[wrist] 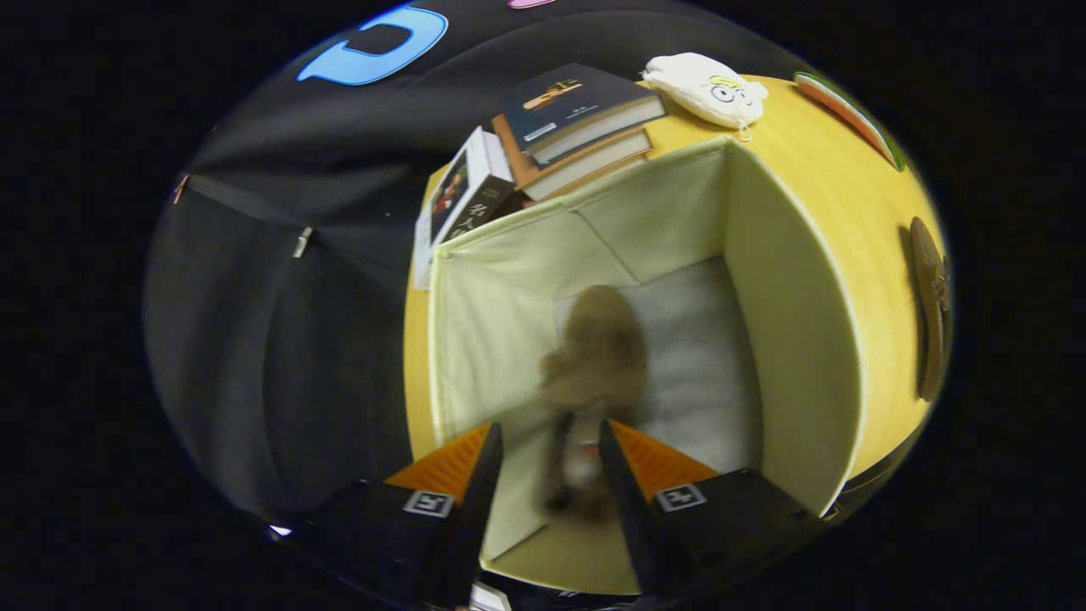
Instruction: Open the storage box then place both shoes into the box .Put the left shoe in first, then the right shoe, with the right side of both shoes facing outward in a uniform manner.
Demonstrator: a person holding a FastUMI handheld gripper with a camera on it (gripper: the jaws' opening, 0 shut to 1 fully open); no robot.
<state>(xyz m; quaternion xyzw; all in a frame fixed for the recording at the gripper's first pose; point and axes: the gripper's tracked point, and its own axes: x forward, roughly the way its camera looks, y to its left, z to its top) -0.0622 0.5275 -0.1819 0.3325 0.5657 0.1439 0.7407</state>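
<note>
Shoe: fuzzy brown shoe, blurry, pinched between my fingers.
Box: open cream cloth box below, so I can drop it in.

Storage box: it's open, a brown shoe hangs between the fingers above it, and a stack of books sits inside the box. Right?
Not quite. The gripper view shows the books on the yellow table beyond the storage box, not inside it. The gripper does hold the blurred brown shoe.

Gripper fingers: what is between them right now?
In the gripper view, a blurred brown shoe sits between the gripper fingers, its heel end there, hanging over the open storage box.
</note>
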